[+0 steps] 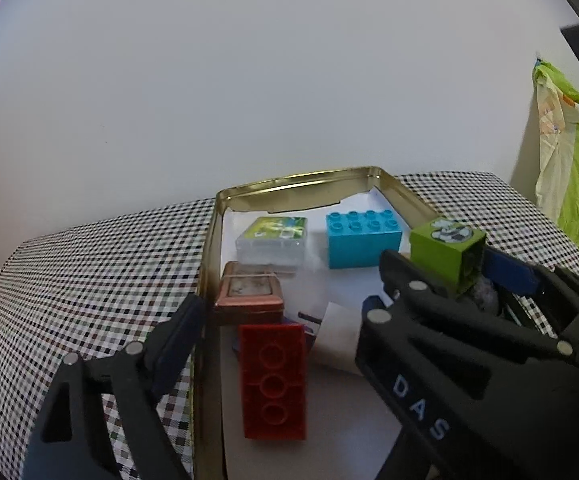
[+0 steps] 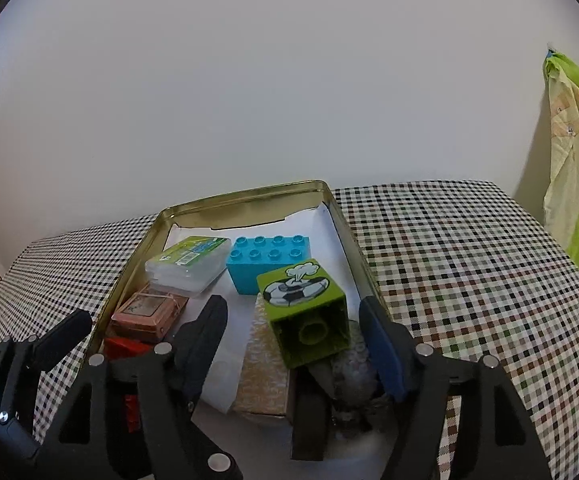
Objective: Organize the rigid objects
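Red brick (image 2: 123, 347): in the right wrist view, mostly hidden behind the left gripper (image 2: 145, 326).
Grey object (image 2: 355, 376): under the green cube (image 2: 305, 316), too blurred to identify.
Tin (image 1: 209, 264): near end cut off by the frame's edge.

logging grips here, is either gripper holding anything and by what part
Nothing is held. The right gripper is open, its fingers clear of the tilted green soccer-print block between them. The left gripper is open over the gold metal tin.

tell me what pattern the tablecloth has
A small multicoloured check on the tablecloth, clearest in the right wrist view.
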`<state>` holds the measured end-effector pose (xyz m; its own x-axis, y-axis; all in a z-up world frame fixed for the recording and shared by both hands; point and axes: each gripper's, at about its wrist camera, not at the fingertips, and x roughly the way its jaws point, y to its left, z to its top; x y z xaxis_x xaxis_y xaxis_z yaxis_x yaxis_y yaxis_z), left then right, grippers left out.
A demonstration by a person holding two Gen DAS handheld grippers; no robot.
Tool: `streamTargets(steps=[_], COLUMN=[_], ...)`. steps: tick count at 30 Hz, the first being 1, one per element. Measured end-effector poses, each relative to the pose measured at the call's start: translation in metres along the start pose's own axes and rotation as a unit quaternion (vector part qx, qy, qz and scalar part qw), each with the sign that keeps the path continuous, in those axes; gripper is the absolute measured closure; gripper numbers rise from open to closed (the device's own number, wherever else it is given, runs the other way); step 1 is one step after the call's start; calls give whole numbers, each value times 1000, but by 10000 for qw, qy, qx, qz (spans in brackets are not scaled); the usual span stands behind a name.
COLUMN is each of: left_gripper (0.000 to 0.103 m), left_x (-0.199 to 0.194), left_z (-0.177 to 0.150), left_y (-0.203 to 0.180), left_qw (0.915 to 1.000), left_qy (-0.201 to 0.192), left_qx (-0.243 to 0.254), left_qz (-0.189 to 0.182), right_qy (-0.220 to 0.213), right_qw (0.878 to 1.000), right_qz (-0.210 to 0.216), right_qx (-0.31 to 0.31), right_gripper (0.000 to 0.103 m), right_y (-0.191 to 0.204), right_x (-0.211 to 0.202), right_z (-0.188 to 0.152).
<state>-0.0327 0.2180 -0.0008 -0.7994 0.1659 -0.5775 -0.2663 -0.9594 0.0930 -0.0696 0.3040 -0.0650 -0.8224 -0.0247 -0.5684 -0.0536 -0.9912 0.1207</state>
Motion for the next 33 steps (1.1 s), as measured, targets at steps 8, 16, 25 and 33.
streamTargets(steps=[8, 16, 25, 33], left_gripper=[16, 1, 1, 1], left_x=[-5, -11, -9, -26], left_z=[-1, -2, -6, -13], left_y=[-2, 1, 23, 30], left_qw=[9998, 9996, 9981, 9965], left_qy=[-158, -274, -131, -475], left_qx=[-16, -46, -606, -671], left_qz=[81, 45, -39, 177], right_qy=[-224, -421, -598, -852], right_qw=[9997, 9985, 9969, 9942], right_qz=[-109, -310, -442, -568], right_qx=[75, 173, 249, 322], right_gripper=[29, 11, 11, 11], right_y=[2, 2, 0, 3], right_x=[-5, -16, -23, -34], right_z=[-3, -5, -5, -9])
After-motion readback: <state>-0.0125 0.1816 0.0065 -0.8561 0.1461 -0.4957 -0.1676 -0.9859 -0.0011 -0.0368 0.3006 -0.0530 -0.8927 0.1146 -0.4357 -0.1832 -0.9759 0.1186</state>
